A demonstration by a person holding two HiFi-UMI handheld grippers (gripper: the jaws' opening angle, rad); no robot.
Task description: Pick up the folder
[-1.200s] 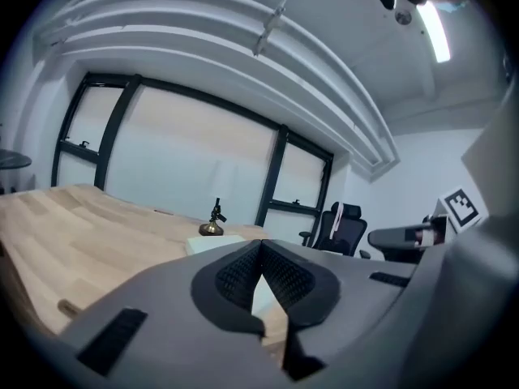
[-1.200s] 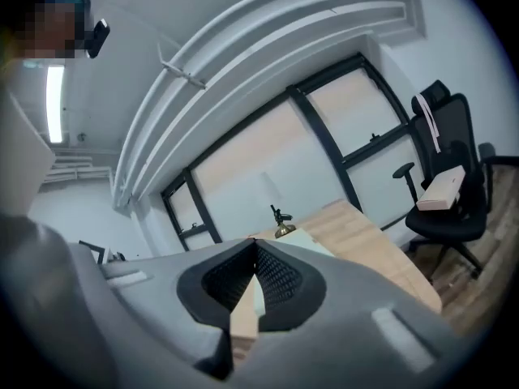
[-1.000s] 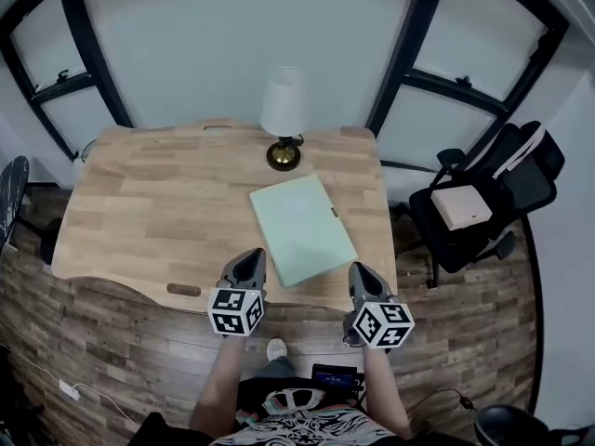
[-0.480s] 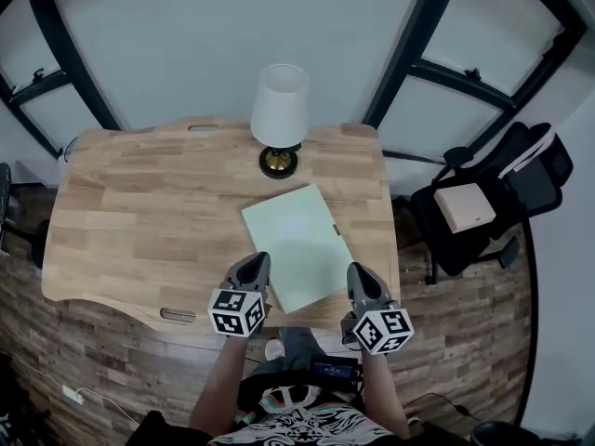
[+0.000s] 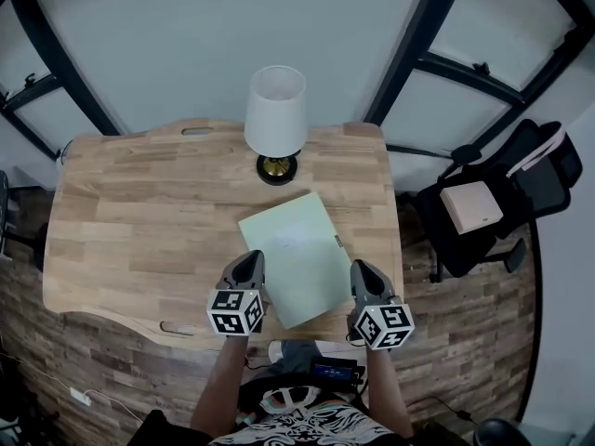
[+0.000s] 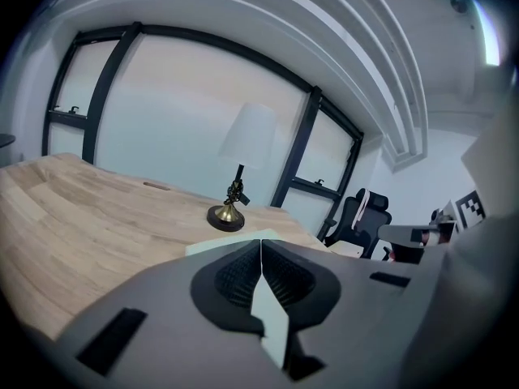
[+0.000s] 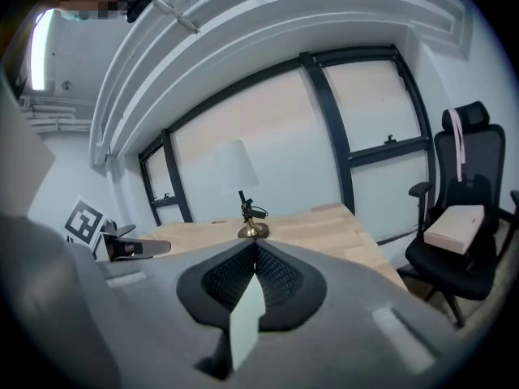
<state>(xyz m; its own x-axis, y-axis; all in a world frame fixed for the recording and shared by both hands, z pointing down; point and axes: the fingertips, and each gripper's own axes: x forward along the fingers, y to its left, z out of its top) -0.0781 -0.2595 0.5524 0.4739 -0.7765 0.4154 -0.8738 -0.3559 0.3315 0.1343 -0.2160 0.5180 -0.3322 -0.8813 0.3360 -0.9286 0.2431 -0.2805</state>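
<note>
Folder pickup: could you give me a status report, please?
Shut and empty: left tongs, right tongs. Between them, folder flat on desk, not held. Beyond it lamp, not obstructing.

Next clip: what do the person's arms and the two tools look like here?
Both the left tool and right tool are grey, tapering wedges with black ribbed pads. Each carries a white cube printed with black square markers. The forearms are bare, no sleeves; the shirt is black-and-white patterned.
</note>
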